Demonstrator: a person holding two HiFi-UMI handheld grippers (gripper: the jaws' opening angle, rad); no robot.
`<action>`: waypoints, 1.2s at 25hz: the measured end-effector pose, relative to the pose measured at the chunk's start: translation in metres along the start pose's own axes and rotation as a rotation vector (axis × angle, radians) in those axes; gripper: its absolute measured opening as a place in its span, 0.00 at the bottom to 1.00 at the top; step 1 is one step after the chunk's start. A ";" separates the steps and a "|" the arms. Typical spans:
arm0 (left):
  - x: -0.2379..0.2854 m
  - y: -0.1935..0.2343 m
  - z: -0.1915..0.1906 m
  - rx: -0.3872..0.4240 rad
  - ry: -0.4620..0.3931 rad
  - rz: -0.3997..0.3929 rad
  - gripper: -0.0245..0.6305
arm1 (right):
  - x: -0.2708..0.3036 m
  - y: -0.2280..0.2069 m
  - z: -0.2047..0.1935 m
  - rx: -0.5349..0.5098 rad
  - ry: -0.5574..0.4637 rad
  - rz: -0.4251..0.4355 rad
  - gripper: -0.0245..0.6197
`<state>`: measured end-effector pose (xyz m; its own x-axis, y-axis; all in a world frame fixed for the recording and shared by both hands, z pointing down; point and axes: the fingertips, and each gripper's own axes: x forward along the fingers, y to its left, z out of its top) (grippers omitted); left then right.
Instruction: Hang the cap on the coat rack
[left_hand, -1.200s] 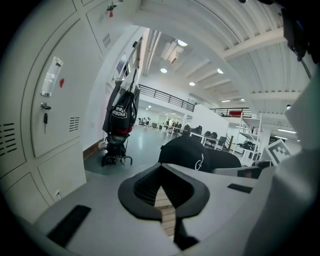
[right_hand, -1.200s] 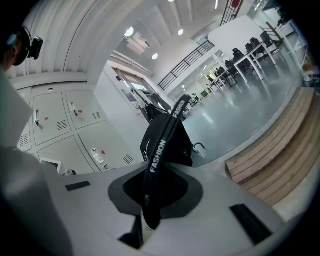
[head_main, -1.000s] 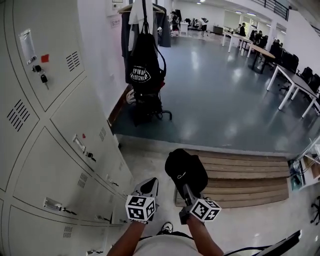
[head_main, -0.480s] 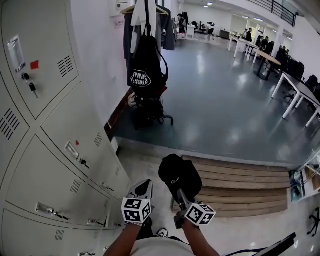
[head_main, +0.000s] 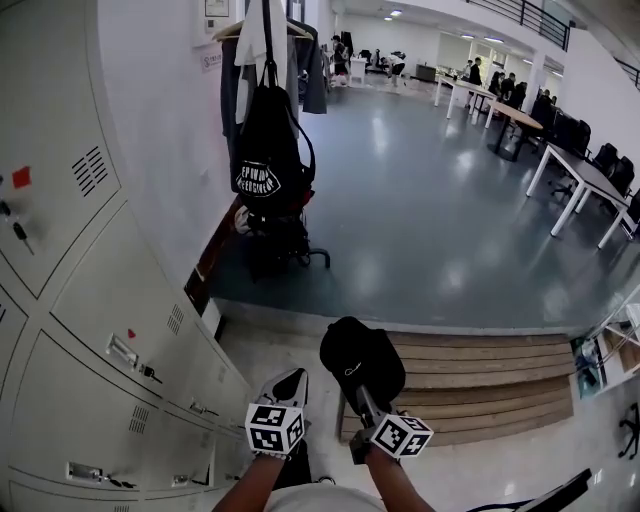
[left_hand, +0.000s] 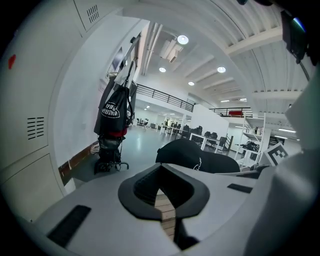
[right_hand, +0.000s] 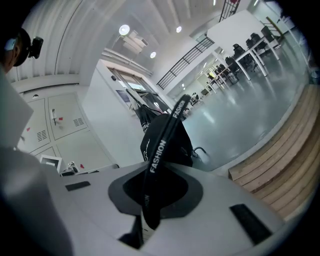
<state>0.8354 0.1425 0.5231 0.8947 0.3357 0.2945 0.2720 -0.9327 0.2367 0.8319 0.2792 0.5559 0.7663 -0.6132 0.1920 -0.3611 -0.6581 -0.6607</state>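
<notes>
Beside grey metal lockers (head_main: 120, 330), the right hand-held gripper (head_main: 362, 393) is reaching forward, pinching the soft black cap (head_main: 362, 358) by its lettered strap, well apart from the coat rack (head_main: 280, 235), the left hand-held gripper (head_main: 286, 384) pressing together, empty.

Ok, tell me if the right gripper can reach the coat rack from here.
Probably not yet. The right gripper, shut on the cap, is low over the wooden steps; the coat rack stands well ahead across the grey floor. Nothing blocks the way, so stepping closer should do.
</notes>
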 end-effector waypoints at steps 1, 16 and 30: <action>0.008 0.003 0.004 0.005 0.002 -0.010 0.04 | 0.008 -0.002 0.004 -0.001 -0.004 -0.004 0.07; 0.131 0.111 0.094 0.070 0.005 -0.091 0.04 | 0.168 0.007 0.068 -0.033 -0.046 -0.048 0.07; 0.188 0.183 0.187 0.102 -0.059 -0.134 0.04 | 0.285 0.052 0.129 -0.115 -0.124 -0.013 0.07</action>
<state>1.1197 0.0102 0.4486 0.8664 0.4525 0.2111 0.4223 -0.8896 0.1738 1.1001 0.1267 0.4825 0.8283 -0.5506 0.1040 -0.4040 -0.7154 -0.5701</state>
